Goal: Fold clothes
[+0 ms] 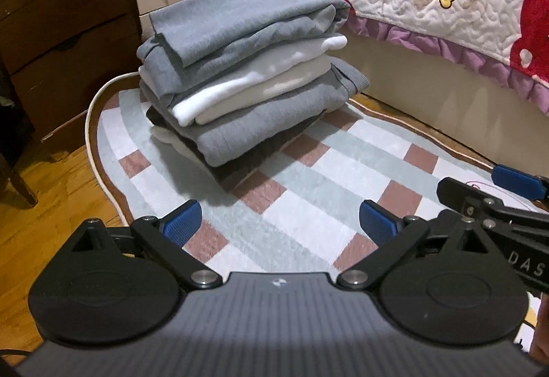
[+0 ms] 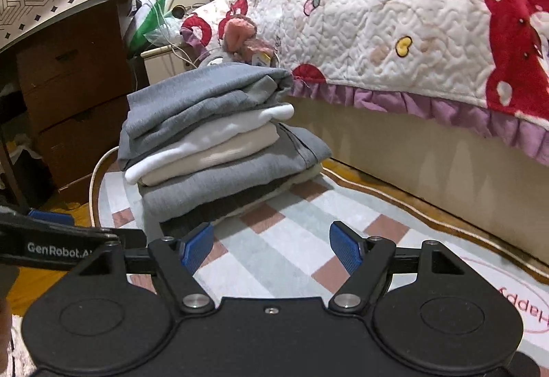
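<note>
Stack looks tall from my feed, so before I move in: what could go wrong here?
1. The folded clothes stack is uneven, its upper layers shifted sideways over the lower ones; a nudge could topple it.
2. The open left hand-held gripper and right hand-held gripper sit close together and could collide.

Warm indoor light is falling from above, leaving the stack [image 1: 247, 82] casting a soft shadow toward five o'clock on the rug [image 1: 308, 171]. Fisheye bending is curving the bed [image 2: 411, 143] and dresser [image 1: 61, 27] at the edges, with dark vignetting showing in the corners. White folds are glaring slightly, fabric detail is looking smeared, and the gripper bodies at six o'clock are sitting dim and soft.
</note>
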The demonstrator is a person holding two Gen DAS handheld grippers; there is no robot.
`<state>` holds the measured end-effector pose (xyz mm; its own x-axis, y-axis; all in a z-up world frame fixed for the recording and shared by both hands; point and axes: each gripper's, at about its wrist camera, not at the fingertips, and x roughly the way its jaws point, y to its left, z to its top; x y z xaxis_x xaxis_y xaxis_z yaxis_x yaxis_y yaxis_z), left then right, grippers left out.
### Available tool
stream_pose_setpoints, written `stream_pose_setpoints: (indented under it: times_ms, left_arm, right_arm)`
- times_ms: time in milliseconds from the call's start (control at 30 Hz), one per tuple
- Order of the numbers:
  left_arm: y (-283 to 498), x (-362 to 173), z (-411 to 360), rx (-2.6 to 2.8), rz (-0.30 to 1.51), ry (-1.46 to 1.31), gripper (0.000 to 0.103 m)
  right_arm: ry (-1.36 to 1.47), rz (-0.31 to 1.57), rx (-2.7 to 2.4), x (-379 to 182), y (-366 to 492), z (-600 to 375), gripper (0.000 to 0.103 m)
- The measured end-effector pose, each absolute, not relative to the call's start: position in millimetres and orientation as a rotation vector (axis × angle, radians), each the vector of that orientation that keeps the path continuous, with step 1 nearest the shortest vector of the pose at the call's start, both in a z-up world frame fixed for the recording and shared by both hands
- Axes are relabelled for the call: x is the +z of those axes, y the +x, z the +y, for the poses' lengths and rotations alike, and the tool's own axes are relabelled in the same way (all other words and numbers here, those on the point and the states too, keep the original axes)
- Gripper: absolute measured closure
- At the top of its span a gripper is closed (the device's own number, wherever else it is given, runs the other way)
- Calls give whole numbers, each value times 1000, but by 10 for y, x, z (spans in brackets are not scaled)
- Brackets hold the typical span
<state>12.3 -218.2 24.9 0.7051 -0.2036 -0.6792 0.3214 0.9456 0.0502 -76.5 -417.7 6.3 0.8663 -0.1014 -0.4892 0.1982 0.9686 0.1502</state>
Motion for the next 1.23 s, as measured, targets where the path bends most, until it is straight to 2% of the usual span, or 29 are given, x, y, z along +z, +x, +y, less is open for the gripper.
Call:
stream_pose_setpoints:
  times_ms: [1233]
  left_arm:
    - [-44, 249, -2061, -231, 706, 165, 3]
  right_arm:
    - [151, 529, -163, 44, -887, -3950, 24]
